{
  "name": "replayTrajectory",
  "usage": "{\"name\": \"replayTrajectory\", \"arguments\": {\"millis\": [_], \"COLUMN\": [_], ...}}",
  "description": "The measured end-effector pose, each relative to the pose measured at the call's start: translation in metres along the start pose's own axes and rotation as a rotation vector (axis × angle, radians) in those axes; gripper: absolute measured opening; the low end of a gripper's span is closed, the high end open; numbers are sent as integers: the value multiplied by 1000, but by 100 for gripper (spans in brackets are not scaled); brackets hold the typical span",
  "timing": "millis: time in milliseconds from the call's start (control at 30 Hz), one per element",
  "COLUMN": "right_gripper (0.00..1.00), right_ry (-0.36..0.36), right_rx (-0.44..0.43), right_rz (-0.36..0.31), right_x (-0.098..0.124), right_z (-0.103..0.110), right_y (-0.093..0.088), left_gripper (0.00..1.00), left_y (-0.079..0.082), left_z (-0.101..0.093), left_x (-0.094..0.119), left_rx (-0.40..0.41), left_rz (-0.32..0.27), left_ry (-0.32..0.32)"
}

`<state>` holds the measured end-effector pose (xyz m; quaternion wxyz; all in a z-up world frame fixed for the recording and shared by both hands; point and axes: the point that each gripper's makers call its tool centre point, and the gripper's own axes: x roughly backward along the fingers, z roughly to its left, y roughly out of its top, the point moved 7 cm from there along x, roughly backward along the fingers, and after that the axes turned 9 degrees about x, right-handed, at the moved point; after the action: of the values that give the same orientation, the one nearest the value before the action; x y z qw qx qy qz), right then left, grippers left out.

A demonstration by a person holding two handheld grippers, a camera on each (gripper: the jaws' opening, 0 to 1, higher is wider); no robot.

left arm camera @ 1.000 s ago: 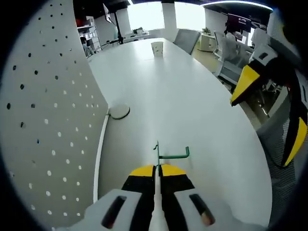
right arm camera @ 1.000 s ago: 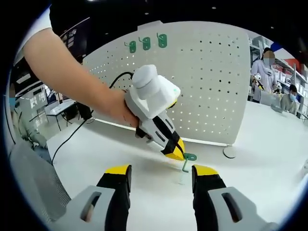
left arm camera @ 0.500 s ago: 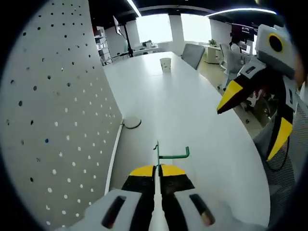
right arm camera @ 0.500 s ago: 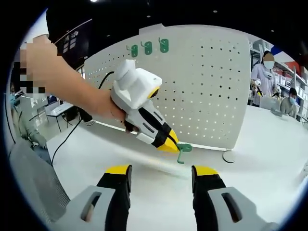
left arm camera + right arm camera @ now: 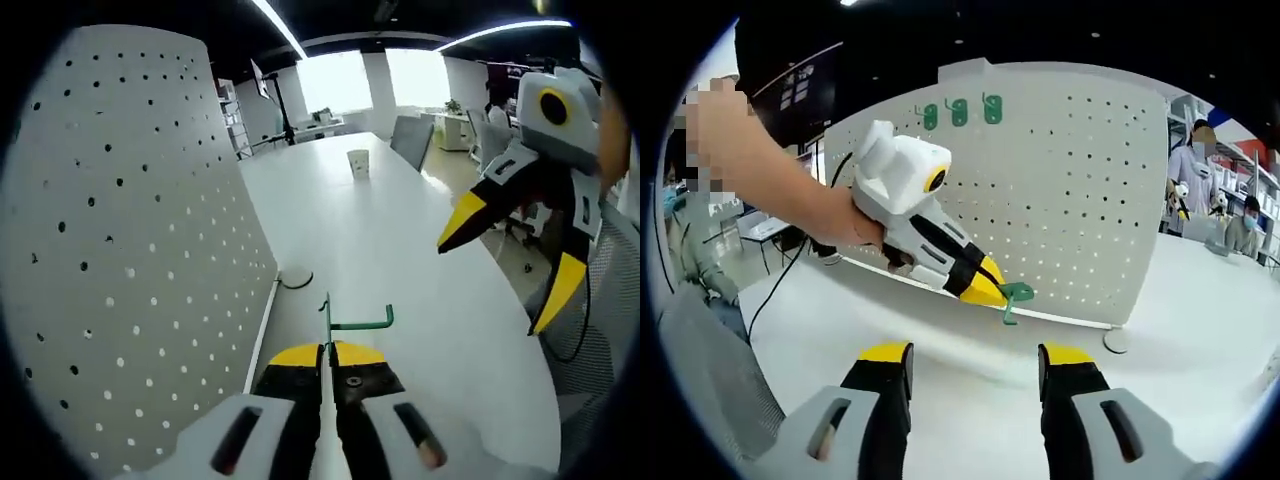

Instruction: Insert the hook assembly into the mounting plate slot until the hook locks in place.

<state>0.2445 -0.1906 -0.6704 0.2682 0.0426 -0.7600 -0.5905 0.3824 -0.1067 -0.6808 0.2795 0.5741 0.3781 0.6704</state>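
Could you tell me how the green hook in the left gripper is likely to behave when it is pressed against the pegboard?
The green hook looks like thin bent wire, so probably stiff and light. The left gripper pinches only its end, so it may twist between the jaws. The pegboard stands on small feet and might shift if pushed hard.

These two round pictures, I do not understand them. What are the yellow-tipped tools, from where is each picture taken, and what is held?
A person holds a hand tool in each hand; each has two jaws and its own camera. The left gripper view looks along the left gripper, shut on a green hook. The right gripper view looks along the right gripper, open and empty, and shows the left gripper carrying the hook near the white pegboard. The pegboard stands on a white table; three more green hooks hang at its top.
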Motion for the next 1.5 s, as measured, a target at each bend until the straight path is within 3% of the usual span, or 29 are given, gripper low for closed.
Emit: {"name": "replayTrajectory", "arguments": {"millis": [233, 833, 1100, 1500], "right_gripper": [49, 49, 50, 50], "right_ry": [7, 28, 44, 57], "right_rx": [-12, 2, -5, -19], "right_rz": [-25, -81, -110, -164], "right_x": [1, 0, 1, 1], "right_z": [1, 9, 12, 15], "right_y": [6, 26, 32, 46], "left_gripper": [3, 3, 3, 3], "left_y": [3, 1, -4, -2], "left_z": [-6, -18, -22, -22], "left_x": [14, 50, 63, 95], "left_rx": [-8, 81, 100, 141], "left_rz": [-56, -183, -205, -307], "left_ry": [12, 83, 108, 191]}}
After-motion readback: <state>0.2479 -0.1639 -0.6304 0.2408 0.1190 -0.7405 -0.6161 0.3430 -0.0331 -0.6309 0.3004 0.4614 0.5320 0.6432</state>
